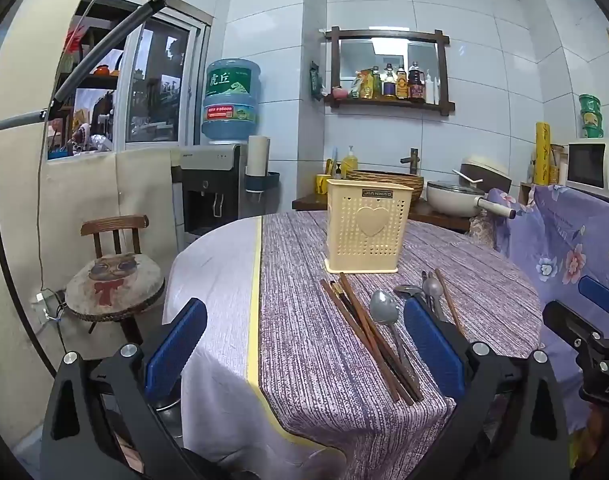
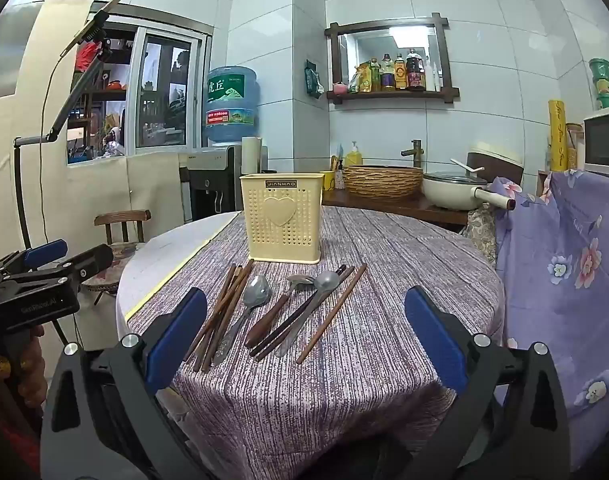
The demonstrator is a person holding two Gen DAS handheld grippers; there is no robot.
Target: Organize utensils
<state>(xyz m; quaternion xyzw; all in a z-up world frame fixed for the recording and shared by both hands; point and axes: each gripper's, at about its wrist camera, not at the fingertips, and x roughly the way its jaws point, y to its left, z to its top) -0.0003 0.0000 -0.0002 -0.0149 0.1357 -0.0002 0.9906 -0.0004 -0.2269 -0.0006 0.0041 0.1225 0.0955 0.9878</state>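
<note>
A cream perforated utensil holder (image 1: 366, 228) (image 2: 282, 220) stands upright on the round table's purple cloth (image 2: 384, 264). In front of it lie a bundle of brown chopsticks (image 1: 368, 332) (image 2: 224, 308), a metal spoon (image 1: 384, 308) (image 2: 256, 292), a wood-handled utensil (image 2: 276, 312), a second metal spoon (image 2: 324, 284) and a single chopstick (image 2: 332, 312). My left gripper (image 1: 304, 312) (image 2: 76, 256) hovers open at the table's near left edge, holding nothing. My right gripper (image 2: 306, 296) (image 1: 580, 304) is open too, short of the utensils, its blue pads wide apart and empty.
A wooden chair (image 1: 112, 272) with a round cushion stands left of the table, beside a water dispenser (image 1: 212, 184). Behind the table a counter holds a woven basin (image 2: 382, 180) and a pan (image 2: 456, 192). A floral cloth (image 2: 564, 260) covers something at the right.
</note>
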